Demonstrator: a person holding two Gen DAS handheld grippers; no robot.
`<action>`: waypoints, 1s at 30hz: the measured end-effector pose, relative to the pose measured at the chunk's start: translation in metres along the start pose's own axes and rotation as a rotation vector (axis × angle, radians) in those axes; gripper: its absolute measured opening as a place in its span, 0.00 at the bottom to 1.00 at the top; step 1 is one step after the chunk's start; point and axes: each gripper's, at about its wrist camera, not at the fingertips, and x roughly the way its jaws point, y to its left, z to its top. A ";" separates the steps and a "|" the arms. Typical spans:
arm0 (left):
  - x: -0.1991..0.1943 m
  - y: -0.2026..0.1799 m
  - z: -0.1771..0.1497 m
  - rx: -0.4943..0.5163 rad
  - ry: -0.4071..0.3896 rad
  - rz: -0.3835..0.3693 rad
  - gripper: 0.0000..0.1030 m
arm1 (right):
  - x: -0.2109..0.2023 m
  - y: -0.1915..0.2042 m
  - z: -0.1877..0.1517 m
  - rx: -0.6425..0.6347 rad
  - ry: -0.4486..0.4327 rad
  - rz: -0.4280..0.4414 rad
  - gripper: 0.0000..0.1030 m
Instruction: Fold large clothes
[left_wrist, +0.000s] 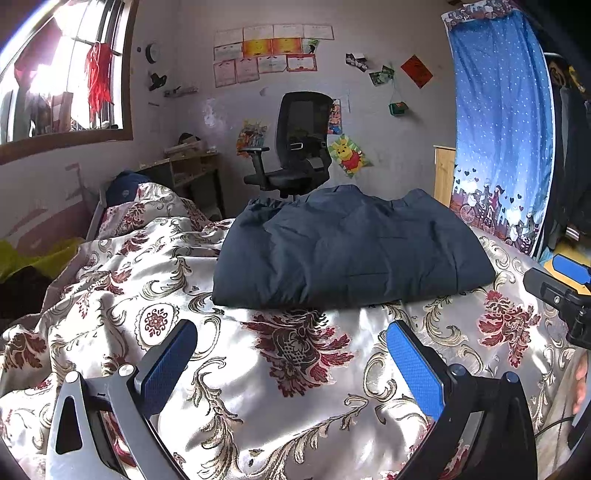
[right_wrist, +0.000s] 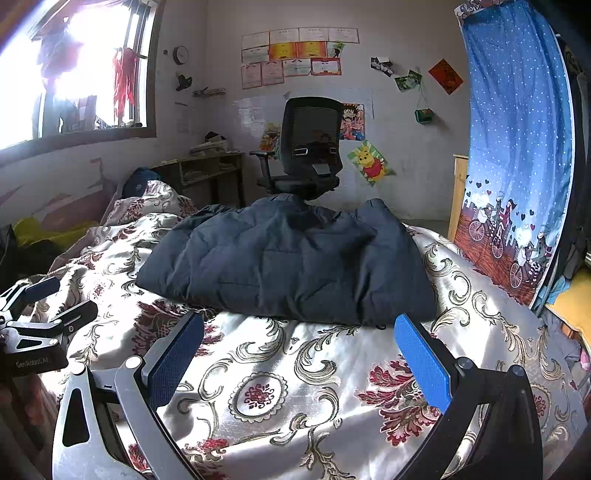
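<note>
A dark navy padded jacket (left_wrist: 351, 251) lies folded in a thick rectangular bundle on the floral satin bedspread (left_wrist: 295, 369). It also shows in the right wrist view (right_wrist: 291, 258). My left gripper (left_wrist: 291, 332) is open and empty, hovering over the bedspread just short of the jacket's near edge. My right gripper (right_wrist: 299, 332) is open and empty, also just in front of the jacket. The left gripper shows at the left edge of the right wrist view (right_wrist: 55, 299), and the right gripper at the right edge of the left wrist view (left_wrist: 561, 284).
A black office chair (left_wrist: 295, 147) stands beyond the bed against a wall with posters. A wooden desk (left_wrist: 184, 170) is at the back left under a window. A blue patterned curtain (left_wrist: 506, 129) hangs at the right. Crumpled bedding and a pillow (left_wrist: 147, 206) lie left.
</note>
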 end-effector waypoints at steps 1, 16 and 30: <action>0.000 0.000 0.000 0.000 0.000 0.000 1.00 | 0.000 0.000 0.000 0.000 0.000 0.000 0.99; 0.000 0.001 0.000 0.003 -0.002 0.000 1.00 | 0.000 0.000 0.000 0.000 0.000 0.000 0.99; 0.000 0.001 0.001 0.006 -0.004 0.001 1.00 | 0.000 0.000 0.000 0.001 0.001 0.000 0.99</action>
